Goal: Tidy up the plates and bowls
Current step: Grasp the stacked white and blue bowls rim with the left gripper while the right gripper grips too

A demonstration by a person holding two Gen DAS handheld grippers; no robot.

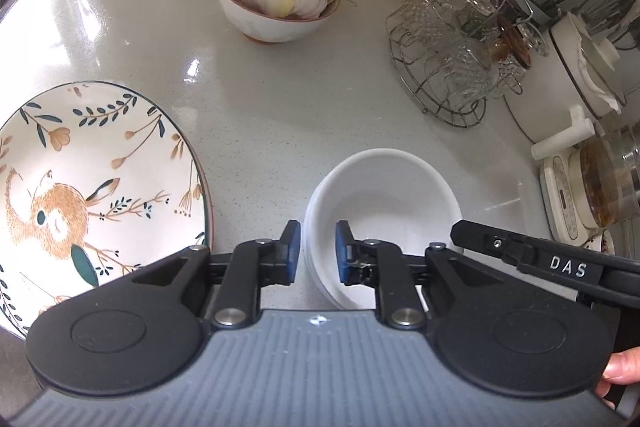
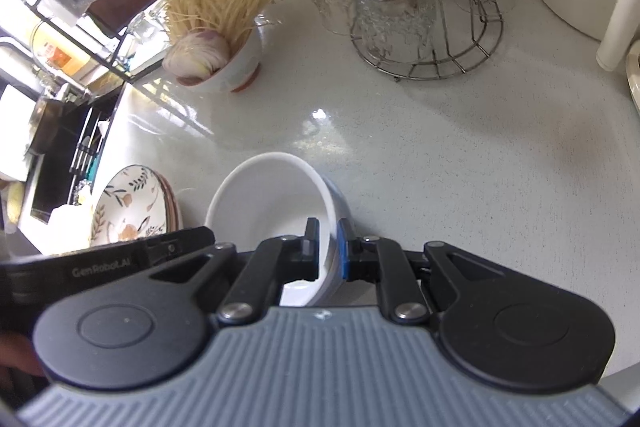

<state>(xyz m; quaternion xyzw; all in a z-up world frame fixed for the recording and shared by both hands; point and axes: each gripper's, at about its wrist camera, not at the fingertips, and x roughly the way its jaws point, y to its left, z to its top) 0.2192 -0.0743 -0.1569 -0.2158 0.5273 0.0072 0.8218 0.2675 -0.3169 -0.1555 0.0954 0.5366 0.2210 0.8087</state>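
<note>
1. The pale speckled stone countertop (image 1: 260, 115) carries every item in view and fills the area ahead of both sets of jaws.
2. The large round ceramic plate with a painted rabbit, flowers and dark leaf sprigs (image 1: 100, 163) lies flat on the countertop, to the left of the left gripper's jaws and partly hidden by its body. In the right wrist view the same plate (image 2: 128, 207) shows as the top of a stack, well to the left of the right gripper's jaws.
3. The round wire rack holding upturned clear glass cups (image 1: 444, 63) stands far ahead and to the right of the left jaws.
4. The white ceramic bowl filled with sliced red onion and pale enoki mushrooms (image 1: 276, 7) stands far ahead of the left jaws, apart from the plate.
5. The plain white ceramic bowls (image 1: 384, 199) sit nested as a stack, directly at both sets of jaws.
6. The left gripper (image 1: 318, 253) straddles the left wall of the stack. The jaws stand slightly apart, with a visible gap on each side of the rim; the pads do not press on it.
7. The right gripper (image 2: 328, 247) is clamped on the right wall of the top white bowl (image 2: 272, 195): one pad sits inside the bowl, the blue pad outside.
8. A fingertip (image 1: 622, 367) shows at the lower right edge of the left wrist view.
</note>
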